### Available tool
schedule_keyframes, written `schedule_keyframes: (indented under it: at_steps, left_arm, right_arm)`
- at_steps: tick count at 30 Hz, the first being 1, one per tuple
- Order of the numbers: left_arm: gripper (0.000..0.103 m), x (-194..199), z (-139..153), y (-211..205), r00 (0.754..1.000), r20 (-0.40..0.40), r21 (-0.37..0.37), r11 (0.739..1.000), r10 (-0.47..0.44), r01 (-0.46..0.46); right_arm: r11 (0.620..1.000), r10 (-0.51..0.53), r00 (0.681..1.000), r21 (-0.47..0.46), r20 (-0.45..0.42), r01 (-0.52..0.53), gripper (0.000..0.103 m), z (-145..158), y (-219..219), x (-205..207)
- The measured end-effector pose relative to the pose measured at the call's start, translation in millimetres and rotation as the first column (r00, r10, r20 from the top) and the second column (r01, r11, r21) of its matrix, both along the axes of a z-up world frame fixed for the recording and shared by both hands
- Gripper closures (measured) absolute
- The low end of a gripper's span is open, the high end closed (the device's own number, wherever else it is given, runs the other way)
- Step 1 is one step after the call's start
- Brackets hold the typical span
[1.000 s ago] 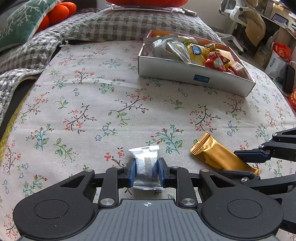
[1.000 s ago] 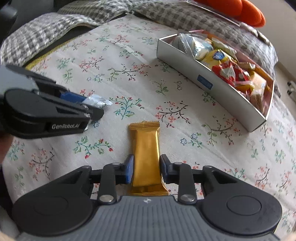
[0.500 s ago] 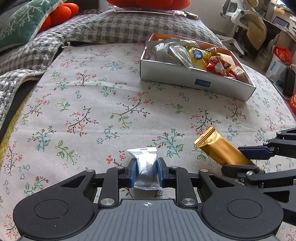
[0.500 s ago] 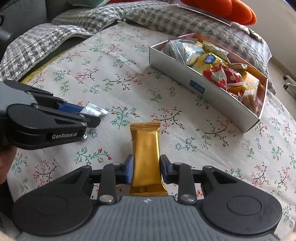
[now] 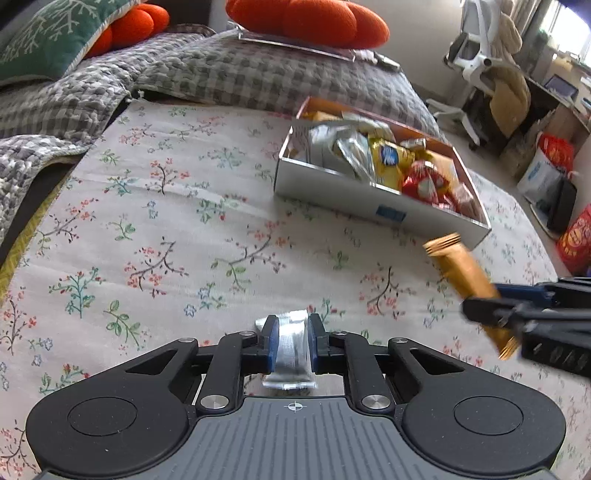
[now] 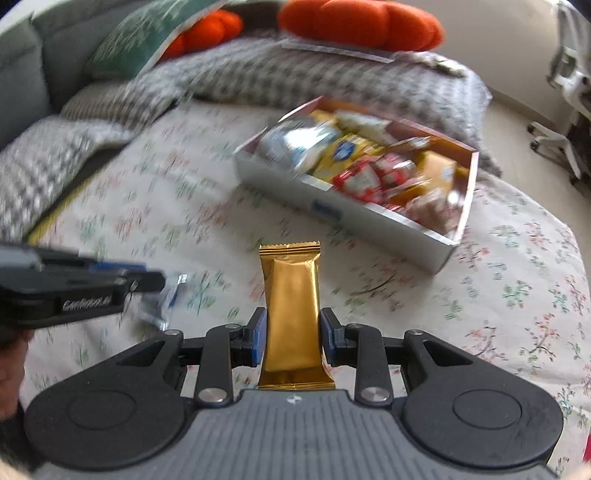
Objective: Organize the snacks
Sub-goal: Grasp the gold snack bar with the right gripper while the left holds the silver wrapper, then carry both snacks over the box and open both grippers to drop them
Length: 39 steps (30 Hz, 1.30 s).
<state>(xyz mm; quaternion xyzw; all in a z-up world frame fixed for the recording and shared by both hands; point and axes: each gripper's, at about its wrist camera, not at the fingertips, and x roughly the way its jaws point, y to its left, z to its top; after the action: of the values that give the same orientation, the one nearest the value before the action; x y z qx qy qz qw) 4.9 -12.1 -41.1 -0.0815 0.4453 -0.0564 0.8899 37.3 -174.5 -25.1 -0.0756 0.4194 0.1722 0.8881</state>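
Observation:
My left gripper [image 5: 291, 332] is shut on a small silver snack packet [image 5: 291, 350] and holds it above the floral cloth. My right gripper [image 6: 293, 325] is shut on a gold snack bar [image 6: 291, 310], lifted off the cloth; the bar also shows at the right of the left wrist view [image 5: 465, 280]. The white snack box [image 5: 369, 201], filled with several wrapped snacks, lies ahead and to the right; in the right wrist view the box [image 6: 343, 214] is straight ahead, blurred. The left gripper [image 6: 147, 284] shows at the left of the right wrist view with the silver packet [image 6: 166, 302].
The floral cloth [image 5: 166, 229] covers a bed. A grey checked blanket [image 5: 221, 74], orange cushions [image 5: 306, 18] and a green pillow [image 5: 48, 37] lie at the far side. An office chair [image 5: 484, 51] and bags [image 5: 546, 173] stand off the right edge.
Both grippers have risen off the cloth with their snacks and moved toward the box. The gold bar now hangs in the air. The right wrist view is motion-blurred.

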Motion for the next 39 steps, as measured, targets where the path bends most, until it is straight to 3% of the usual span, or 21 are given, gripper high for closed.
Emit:
schedule_keyframes:
  at_steps: [4, 9, 11, 14, 15, 18, 20, 23, 30, 39]
  left_arm:
    - [0.090, 4, -2, 3, 1.000, -0.013, -0.016, 1.000, 0.010, -0.010]
    - [0.088, 6, -12, 2, 0.999, -0.047, 0.000, 1.000, -0.014, 0.014]
    - [0.079, 4, -14, -3, 0.998, -0.050, 0.005, 1.000, -0.029, 0.029]
    - [0.061, 3, -17, -12, 0.998, -0.043, 0.071, 0.996, -0.043, 0.046]
    - [0.061, 4, -20, -14, 0.998, -0.047, 0.096, 0.995, -0.034, 0.039]
    - [0.066, 8, -31, -15, 0.997, -0.069, 0.125, 0.992, -0.021, 0.029]
    - [0.083, 7, -31, -19, 0.998, -0.044, 0.170, 0.985, -0.035, 0.042]
    - [0.087, 7, -27, -15, 0.999, -0.038, 0.135, 0.990, -0.024, 0.029]
    - [0.087, 3, -12, -18, 0.999, 0.017, 0.104, 0.993, -0.051, 0.049]
    - [0.087, 6, 10, -10, 0.997, 0.073, -0.003, 0.999, -0.039, 0.039]
  right_arm:
    - [0.996, -0.067, 0.998, 0.062, 0.010, 0.066, 0.076, 8, -17, 7]
    - [0.997, -0.063, 0.998, 0.039, -0.003, 0.063, 0.076, 0, -11, 9]
    - [0.998, -0.057, 0.998, 0.035, -0.003, 0.057, 0.076, 0, -11, 9]
    - [0.997, -0.057, 0.998, 0.043, 0.002, 0.057, 0.076, 4, -11, 8]
    - [0.997, -0.058, 0.998, 0.043, 0.003, 0.058, 0.076, 4, -11, 8]
    - [0.998, -0.056, 0.998, 0.036, 0.003, 0.056, 0.076, 3, -9, 9]
    - [0.998, -0.054, 0.999, 0.030, 0.002, 0.054, 0.076, 1, -8, 9]
    - [0.997, -0.065, 0.998, 0.037, 0.009, 0.065, 0.076, 3, -9, 9]
    - [0.993, -0.093, 0.995, 0.077, 0.030, 0.091, 0.076, 11, -19, 6]
    - [0.985, -0.135, 0.990, 0.113, 0.043, 0.130, 0.076, 16, -29, 9]
